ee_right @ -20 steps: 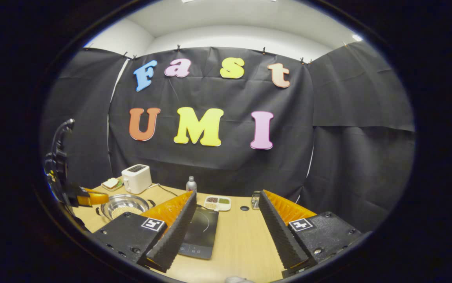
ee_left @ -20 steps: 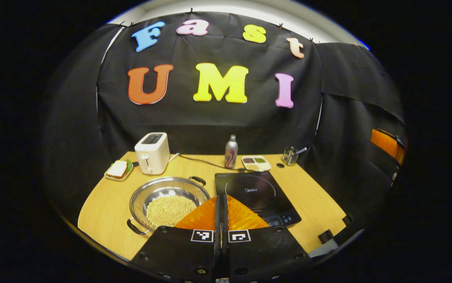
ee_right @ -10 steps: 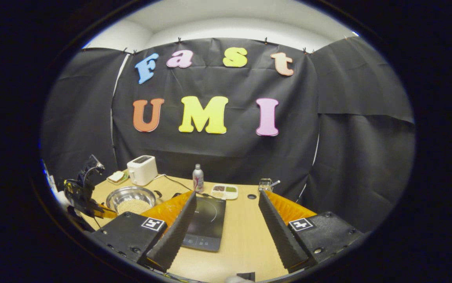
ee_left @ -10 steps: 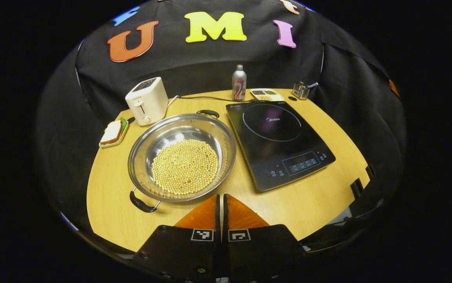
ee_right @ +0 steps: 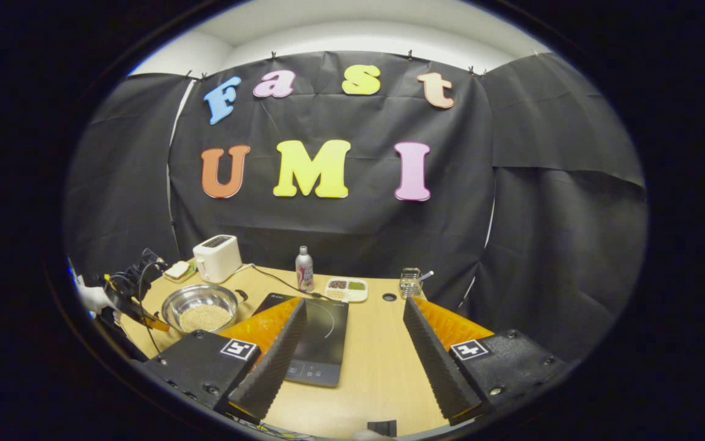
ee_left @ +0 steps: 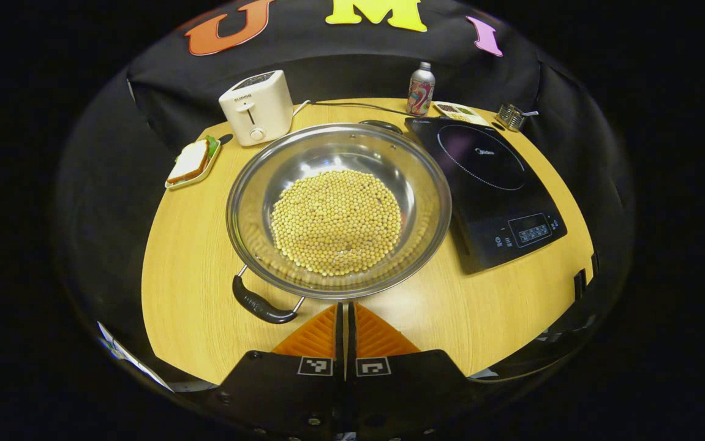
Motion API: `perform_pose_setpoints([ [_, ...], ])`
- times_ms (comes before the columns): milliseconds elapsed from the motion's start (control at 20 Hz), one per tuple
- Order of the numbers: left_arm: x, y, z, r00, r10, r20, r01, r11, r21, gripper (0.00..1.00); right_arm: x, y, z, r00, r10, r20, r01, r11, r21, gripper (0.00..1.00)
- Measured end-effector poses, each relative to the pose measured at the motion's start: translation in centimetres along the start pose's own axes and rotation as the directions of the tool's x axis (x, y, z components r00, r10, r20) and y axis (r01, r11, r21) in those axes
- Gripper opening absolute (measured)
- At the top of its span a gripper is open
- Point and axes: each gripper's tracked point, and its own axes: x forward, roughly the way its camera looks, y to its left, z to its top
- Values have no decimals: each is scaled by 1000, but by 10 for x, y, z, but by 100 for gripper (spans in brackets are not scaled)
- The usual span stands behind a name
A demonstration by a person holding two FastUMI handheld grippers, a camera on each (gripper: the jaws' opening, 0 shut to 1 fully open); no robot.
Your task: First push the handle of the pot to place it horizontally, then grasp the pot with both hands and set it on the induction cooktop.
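Steel pot (ee_left: 339, 208) of beans sitting on the counter (ee_left: 193, 269) beside the cooktop (ee_left: 490, 190), handle (ee_left: 261, 304) lying askew, unpushed; left tool (ee_left: 345, 318) hovering closed, empty; right tool (ee_right: 352, 343) gaping, empty.

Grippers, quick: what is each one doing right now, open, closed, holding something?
Left gripper: closed, holding nothing, just short of the pot.
Right gripper: open, empty.

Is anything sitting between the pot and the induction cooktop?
Nothing visible. The pot of beans sits directly beside the induction cooktop on bare table; the can and sectioned dish stand behind the cooktop.
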Motion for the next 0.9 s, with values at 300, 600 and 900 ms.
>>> perform_pose_setpoints([
  [300,10,22,-9,999,27,-36,-28,999,-21,0,2,-2,-4,1000,-11,-14,11,1000,-11,100],
  [600,13,31,-10,998,34,-45,-35,999,-21,0,3,-2,-4,1000,-14,-23,14,1000,-13,100],
  [900,16,46,-5,998,52,-40,-52,998,-19,0,2,0,-6,1000,-17,-26,17,1000,-20,100],
])
